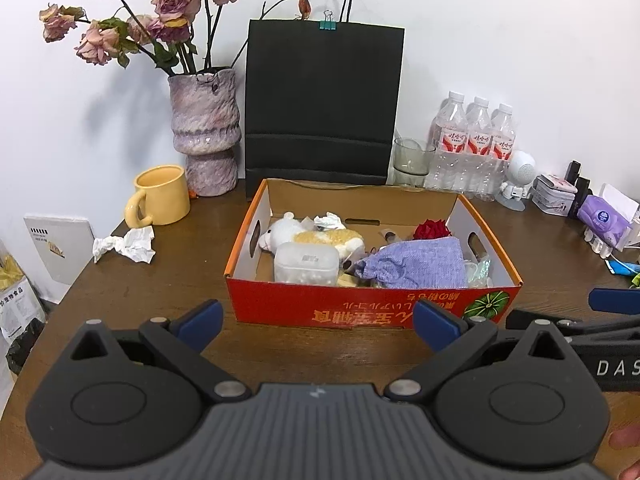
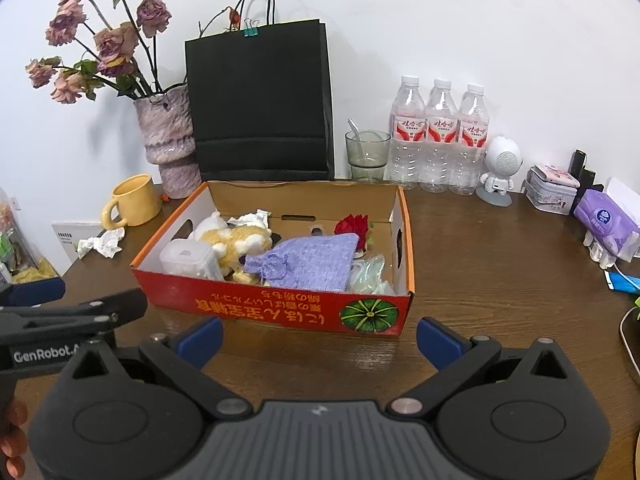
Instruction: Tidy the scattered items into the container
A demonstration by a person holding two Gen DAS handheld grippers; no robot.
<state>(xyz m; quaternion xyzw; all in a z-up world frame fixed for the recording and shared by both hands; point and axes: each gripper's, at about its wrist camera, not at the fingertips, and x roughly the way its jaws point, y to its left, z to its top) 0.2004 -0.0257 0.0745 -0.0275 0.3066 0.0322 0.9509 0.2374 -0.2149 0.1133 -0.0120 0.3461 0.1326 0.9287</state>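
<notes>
box (image 1: 360, 308) with plush toy (image 1: 312, 238), cloth (image 1: 416, 262)

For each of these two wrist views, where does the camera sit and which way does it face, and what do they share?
Left wrist: on the left gripper, low over the table's near edge, facing the red box and wall; its open blue fingertips show, with the right gripper at far right.
Right wrist: on the right gripper, further right, facing likewise; the left gripper shows at left.
Shared: box, black bag, yellow mug, crumpled tissue.
</notes>
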